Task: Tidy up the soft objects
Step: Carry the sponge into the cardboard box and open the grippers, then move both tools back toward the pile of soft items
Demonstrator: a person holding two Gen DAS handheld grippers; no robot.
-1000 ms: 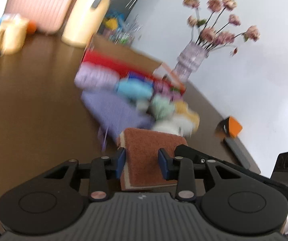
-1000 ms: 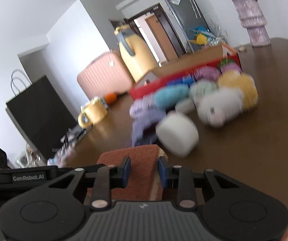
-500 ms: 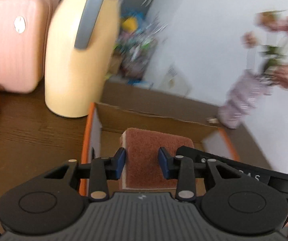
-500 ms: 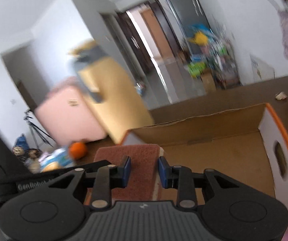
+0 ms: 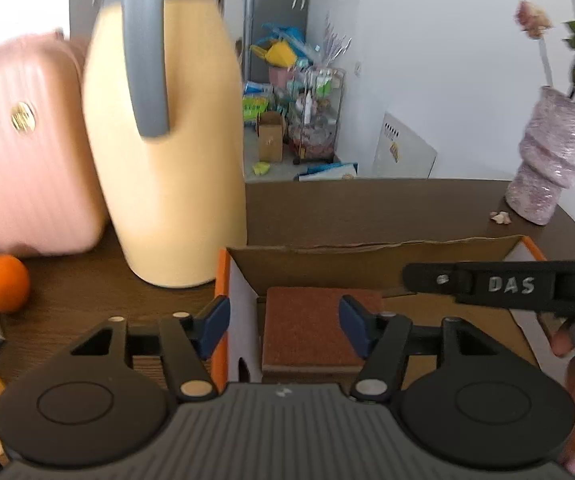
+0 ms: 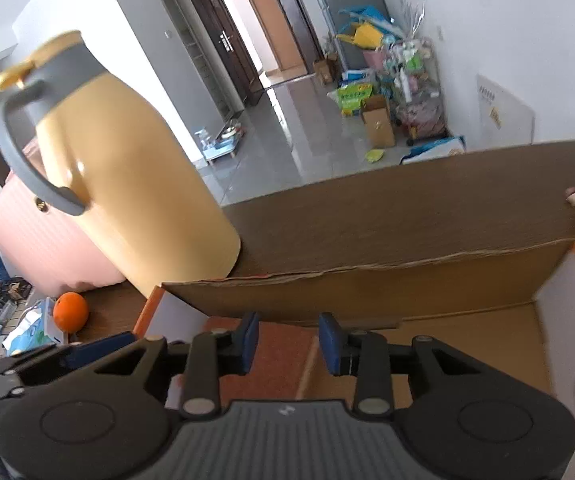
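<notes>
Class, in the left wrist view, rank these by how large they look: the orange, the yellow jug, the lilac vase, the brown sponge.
1. yellow jug
2. brown sponge
3. lilac vase
4. orange
Sponge and vase look close; the sponge is partly hidden and nearer the camera.

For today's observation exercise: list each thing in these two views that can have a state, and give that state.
Left claw: open, jaws just widened, clear of the sponge.
Right claw: open above the sponge.
Sponge: flat in the box's left corner.
Cardboard box: open-topped.
Yellow jug: upright.
Vase: upright.
</notes>
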